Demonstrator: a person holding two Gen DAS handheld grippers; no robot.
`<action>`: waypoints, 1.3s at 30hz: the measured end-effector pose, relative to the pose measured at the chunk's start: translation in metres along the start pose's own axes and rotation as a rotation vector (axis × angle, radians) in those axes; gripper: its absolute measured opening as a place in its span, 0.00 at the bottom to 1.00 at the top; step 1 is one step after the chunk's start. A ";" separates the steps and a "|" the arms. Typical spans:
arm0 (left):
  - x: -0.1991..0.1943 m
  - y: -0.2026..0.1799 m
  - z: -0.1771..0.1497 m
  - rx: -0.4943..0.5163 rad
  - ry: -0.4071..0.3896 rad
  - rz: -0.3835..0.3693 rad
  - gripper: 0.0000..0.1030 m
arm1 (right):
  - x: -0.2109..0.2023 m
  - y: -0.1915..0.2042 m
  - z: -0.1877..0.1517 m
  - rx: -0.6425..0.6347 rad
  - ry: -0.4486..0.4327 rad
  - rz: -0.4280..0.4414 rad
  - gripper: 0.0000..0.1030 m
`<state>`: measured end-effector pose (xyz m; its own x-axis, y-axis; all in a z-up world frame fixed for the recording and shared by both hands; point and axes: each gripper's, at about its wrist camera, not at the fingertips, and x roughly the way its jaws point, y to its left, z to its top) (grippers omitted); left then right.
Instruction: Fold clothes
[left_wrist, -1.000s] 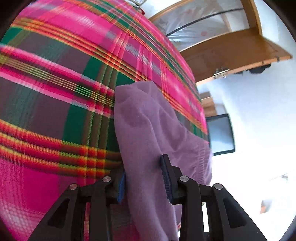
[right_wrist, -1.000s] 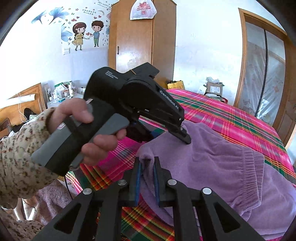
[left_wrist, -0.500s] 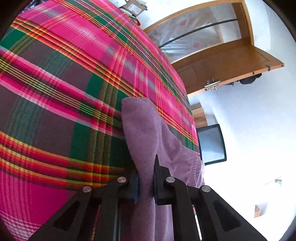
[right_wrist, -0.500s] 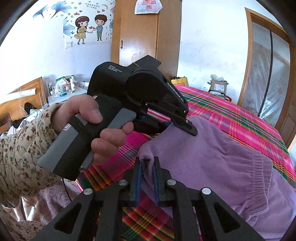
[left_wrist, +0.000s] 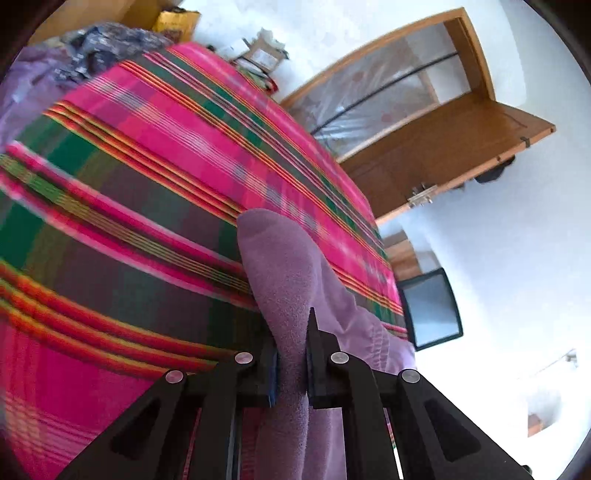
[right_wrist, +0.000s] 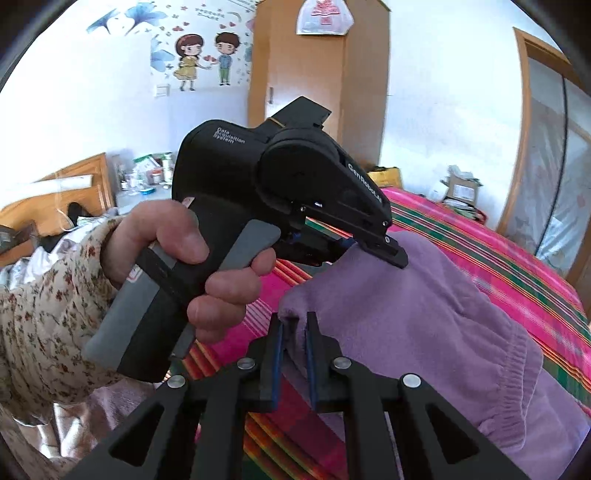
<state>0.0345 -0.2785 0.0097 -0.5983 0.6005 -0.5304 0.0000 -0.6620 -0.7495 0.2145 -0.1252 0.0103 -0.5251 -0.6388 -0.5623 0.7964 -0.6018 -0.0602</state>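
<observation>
At frame left, the left gripper (right_wrist: 376, 247) pinches the purple garment (right_wrist: 424, 325); lower centre, the right gripper (right_wrist: 293, 343) clamps its corner, the rest draped right over the plaid bedspread (right_wrist: 480, 251). Best keep both corners level and taut while carrying the fold across.

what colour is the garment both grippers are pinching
The garment is plain lilac purple fleece, with no pattern. It shows best in the right wrist view.
</observation>
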 end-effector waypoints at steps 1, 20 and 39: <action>-0.006 0.006 0.001 -0.006 -0.008 0.012 0.11 | 0.003 0.004 0.003 -0.009 -0.002 0.015 0.11; -0.027 0.059 0.004 -0.059 0.000 0.162 0.13 | 0.063 0.010 0.019 0.033 0.109 0.202 0.12; -0.063 0.001 -0.028 -0.004 -0.127 0.343 0.20 | -0.029 -0.097 -0.009 0.318 -0.018 -0.002 0.29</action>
<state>0.0949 -0.3047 0.0314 -0.6573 0.2835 -0.6982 0.2211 -0.8132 -0.5384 0.1550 -0.0443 0.0248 -0.5343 -0.6438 -0.5478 0.6630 -0.7211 0.2009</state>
